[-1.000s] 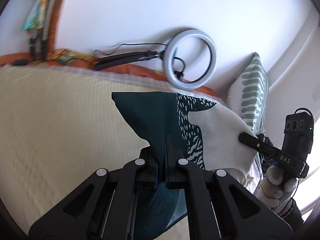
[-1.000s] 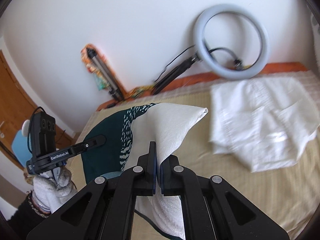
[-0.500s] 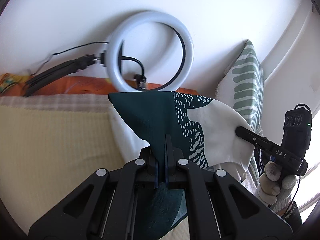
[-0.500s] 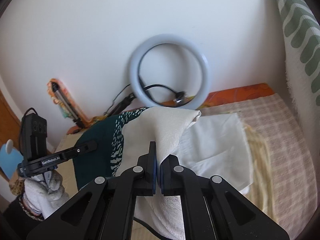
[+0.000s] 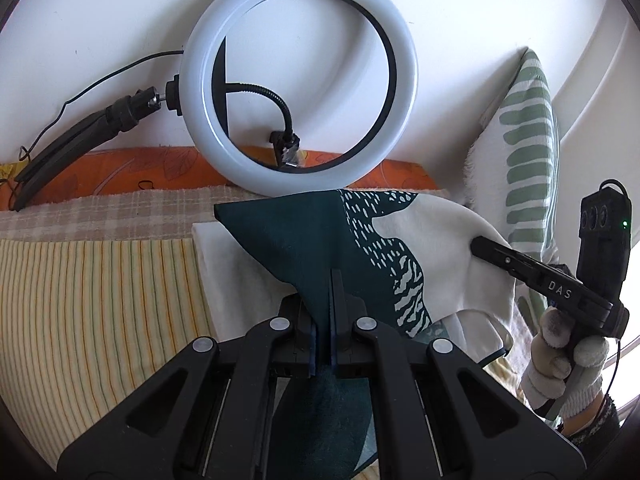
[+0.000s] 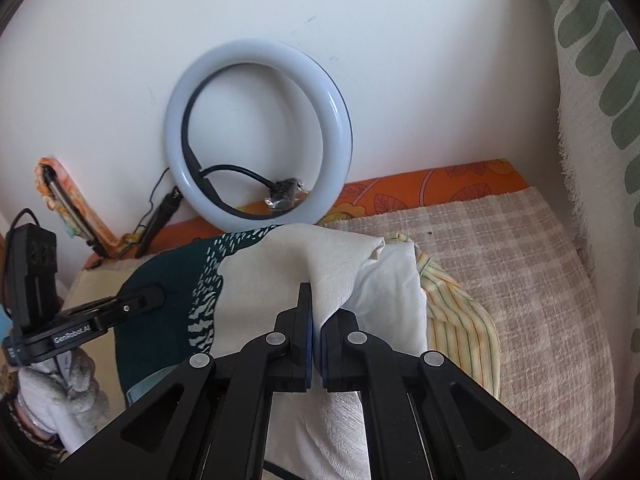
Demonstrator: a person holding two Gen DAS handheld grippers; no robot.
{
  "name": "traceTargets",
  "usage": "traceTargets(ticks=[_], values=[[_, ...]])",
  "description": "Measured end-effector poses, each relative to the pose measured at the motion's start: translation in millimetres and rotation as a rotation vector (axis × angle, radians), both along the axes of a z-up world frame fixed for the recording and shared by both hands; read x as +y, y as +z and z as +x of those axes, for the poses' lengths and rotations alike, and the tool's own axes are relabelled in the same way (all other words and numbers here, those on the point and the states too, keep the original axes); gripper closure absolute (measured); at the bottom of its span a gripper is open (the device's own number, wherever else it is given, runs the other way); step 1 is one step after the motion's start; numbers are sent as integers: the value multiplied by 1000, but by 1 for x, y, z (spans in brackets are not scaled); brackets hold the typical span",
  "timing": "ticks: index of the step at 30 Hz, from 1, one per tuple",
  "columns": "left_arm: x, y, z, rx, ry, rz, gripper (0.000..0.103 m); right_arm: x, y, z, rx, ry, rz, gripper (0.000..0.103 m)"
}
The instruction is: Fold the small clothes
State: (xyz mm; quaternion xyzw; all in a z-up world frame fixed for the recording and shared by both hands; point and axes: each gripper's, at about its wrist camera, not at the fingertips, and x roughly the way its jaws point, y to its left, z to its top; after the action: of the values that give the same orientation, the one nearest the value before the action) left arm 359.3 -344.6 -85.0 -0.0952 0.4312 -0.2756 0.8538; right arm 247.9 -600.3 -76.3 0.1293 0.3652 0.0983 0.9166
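A small cloth, dark green on one side and cream on the other with a white dash print point(image 5: 360, 240), hangs stretched between my two grippers above the bed. My left gripper point(image 5: 326, 300) is shut on its dark green corner. My right gripper point(image 6: 314, 312) is shut on its cream corner point(image 6: 320, 256). In the left wrist view the right gripper point(image 5: 476, 246) shows at the cloth's right edge; in the right wrist view the left gripper point(image 6: 154, 294) shows at its left edge.
A white folded cloth point(image 6: 392, 288) and a yellow striped cloth point(image 6: 456, 316) lie on the checked bed cover point(image 6: 520, 272) under the held cloth. A ring light point(image 5: 298, 76) leans on the white wall close ahead. A green-patterned pillow point(image 5: 524, 152) stands at the right.
Both grippers have carried the held cloth forward and to the right, toward the wall; the ring light is much nearer and the folded white cloth now lies right under the held one.
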Motion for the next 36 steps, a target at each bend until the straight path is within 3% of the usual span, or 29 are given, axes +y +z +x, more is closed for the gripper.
traceTargets(ticks=[5, 7, 9, 15, 23, 26, 31, 36], values=[[4, -2, 0, 13, 18, 29, 99, -1, -8, 6, 55, -12, -15, 99], [9, -3, -2, 31, 23, 29, 79, -4, -9, 5, 77, -34, -13, 93], [15, -2, -7, 33, 27, 26, 69, -7, -10, 2, 88, -52, -3, 80], [25, -7, -26, 44, 20, 42, 69, -6, -10, -11, 112, -72, -33, 78], [24, -30, -57, 47, 1, 134, 69, 4, -21, -32, 167, -101, -143, 78], [25, -32, -67, 25, -6, 171, 69, 0, -30, -40, 194, -129, -135, 78], [34, -16, -82, 0, -4, 170, 68, -3, -23, -55, 182, -176, -117, 78], [43, 11, -102, -59, -11, 155, 61, 6, 0, -77, 131, -204, -122, 78]])
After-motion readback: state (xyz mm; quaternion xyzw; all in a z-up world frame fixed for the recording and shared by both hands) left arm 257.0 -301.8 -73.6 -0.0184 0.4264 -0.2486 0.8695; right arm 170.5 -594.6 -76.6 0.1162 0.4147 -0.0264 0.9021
